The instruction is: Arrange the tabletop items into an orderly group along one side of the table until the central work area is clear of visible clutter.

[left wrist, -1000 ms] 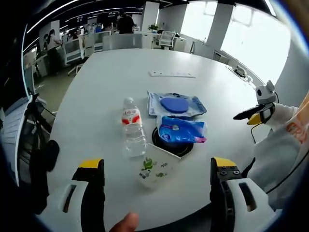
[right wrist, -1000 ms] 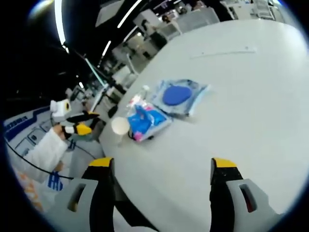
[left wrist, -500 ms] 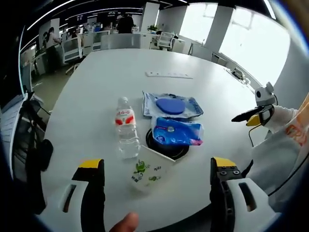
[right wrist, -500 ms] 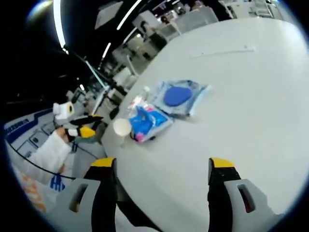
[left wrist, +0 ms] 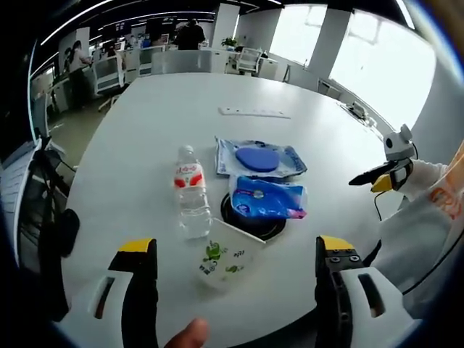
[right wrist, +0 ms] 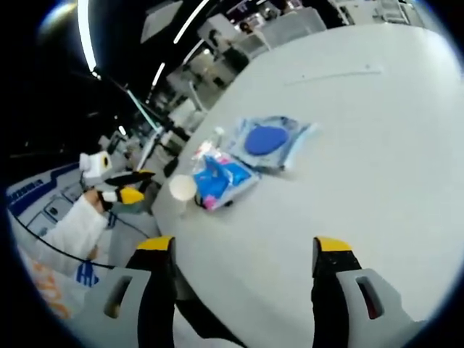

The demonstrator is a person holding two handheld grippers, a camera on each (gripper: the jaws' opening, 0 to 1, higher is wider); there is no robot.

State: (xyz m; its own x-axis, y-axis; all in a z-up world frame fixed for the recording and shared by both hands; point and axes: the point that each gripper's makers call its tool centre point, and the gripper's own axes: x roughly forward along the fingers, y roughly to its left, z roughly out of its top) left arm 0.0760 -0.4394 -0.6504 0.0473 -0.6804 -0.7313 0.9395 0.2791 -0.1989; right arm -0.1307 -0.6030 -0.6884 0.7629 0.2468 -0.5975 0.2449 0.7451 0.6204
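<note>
1. Left gripper (left wrist: pixel 230 250): the jaws stand spread wide. Nothing lies between them and they touch nothing. They hang above the near edge of the white table (left wrist: pixel 145 138).
2. Right gripper (right wrist: pixel 243 250): the jaws are likewise spread wide, holding nothing and touching nothing, over bare tabletop. In the left gripper view this gripper appears beyond the table's right edge, held by a white sleeve (left wrist: pixel 428 181).
3. Landmark: the round black grommet (left wrist: pixel 254 217) set in the table surface. All loose items cluster at it.
4. Blue tissue pack (left wrist: pixel 270 201): lies flat on top of the grommet, covering most of it.
5. Clear pouch with a blue disc (left wrist: pixel 259 157): lies flat just beyond the grommet, touching or nearly touching the tissue pack; which of the two cannot be told.
6. Water bottle (left wrist: pixel 190 196): clear, red label, white cap. It lies on its side just left of the grommet, cap pointing away from the left gripper.
7. Paper cup (left wrist: pixel 225 257): white with green print, tipped on its side on the near side of the grommet, close to the bottle's base, roughly between the left gripper's jaws but farther out.
8. White strip (left wrist: pixel 256 112): lies well beyond the grommet, apart from the cluster.
9. In the right gripper view the same cluster sits near the table's left edge, with the cup's mouth (right wrist: pixel 182 188) facing the camera.
</note>
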